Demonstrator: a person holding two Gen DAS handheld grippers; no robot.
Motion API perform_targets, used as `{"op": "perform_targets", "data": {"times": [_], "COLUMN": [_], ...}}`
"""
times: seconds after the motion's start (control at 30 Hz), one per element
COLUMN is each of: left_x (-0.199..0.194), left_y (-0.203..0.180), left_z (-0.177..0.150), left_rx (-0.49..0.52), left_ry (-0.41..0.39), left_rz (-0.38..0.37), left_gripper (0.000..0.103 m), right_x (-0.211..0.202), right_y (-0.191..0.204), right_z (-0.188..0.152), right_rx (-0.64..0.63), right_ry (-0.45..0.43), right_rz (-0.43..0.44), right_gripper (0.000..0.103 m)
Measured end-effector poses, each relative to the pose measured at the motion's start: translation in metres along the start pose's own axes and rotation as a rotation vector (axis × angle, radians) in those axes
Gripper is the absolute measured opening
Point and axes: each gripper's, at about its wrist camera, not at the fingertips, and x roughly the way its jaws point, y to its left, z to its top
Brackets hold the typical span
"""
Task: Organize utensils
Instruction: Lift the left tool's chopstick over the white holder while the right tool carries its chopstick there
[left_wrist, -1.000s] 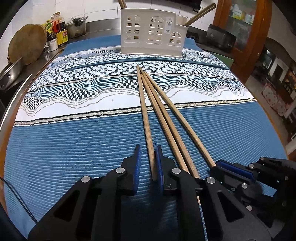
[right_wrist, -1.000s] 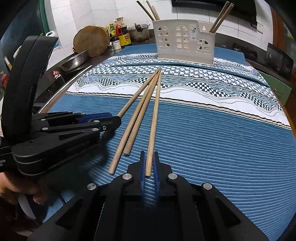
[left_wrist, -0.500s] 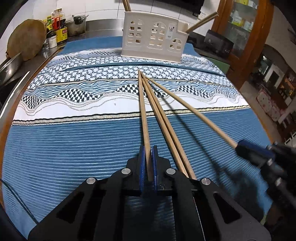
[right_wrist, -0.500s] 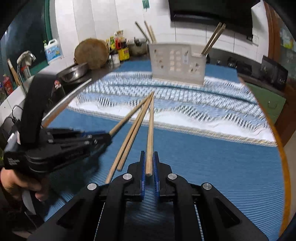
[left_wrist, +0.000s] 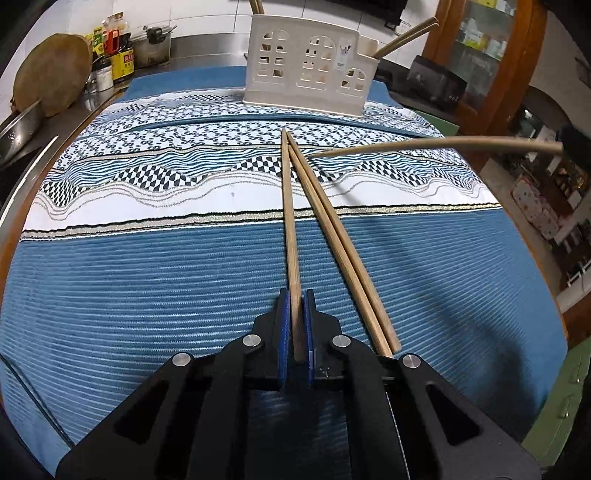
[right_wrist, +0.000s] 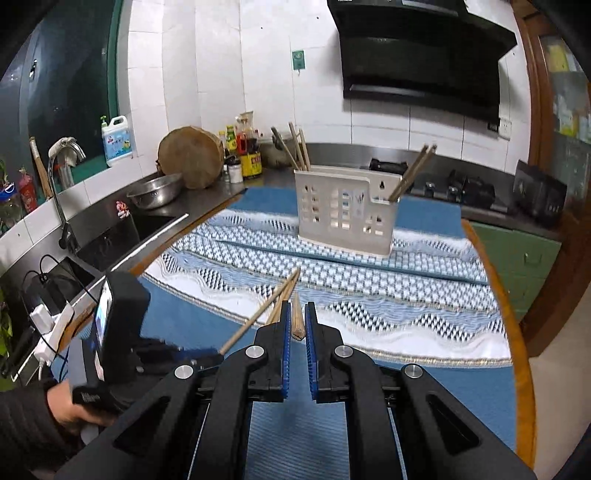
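I have 1 chopstick in each hand: the left gripper is clamped on the butt end of the left chopstick, which lies low along the blue cloth, and the right gripper is closed on the raised chopstick, seen end-on from its own wrist and hanging above the cloth in the left view. These sticks look light, stiff and smooth (I judge they could swivel between the pads when held only at 1 end), so a grip nearer the middle would steady them. 2 loose chopsticks lie touching, just beside the left one. The white holder stands at the far end with sticks already in it; the cloth between is open, the table's edge curving close on the right.
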Motion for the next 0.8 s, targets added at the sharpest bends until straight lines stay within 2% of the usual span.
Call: {"op": "perform_targets", "data": {"times": [0.2,0.43,0.8], "left_x": [0.0,-0.002,-0.06], "left_y": [0.0,0.0,0.004], "left_z": [-0.002,0.005,0.042], "left_rx": [-0.001,-0.007,-0.005], "left_ry": [-0.002,0.004,-0.201], "left_rz": [0.004,0.009,-0.031], "left_gripper": [0.009,0.006,0.005], "right_x": [-0.003,-0.002,-0.004], "right_y": [0.002,0.0,-0.018], "right_z": [0.017,0.032,0.063], "right_rx": [-0.024,-0.029,-0.016], "right_ry": [-0.026,-0.036,-0.07], "right_rz": [0.005,0.02,0.022], "right_gripper": [0.008,0.008,0.007]}}
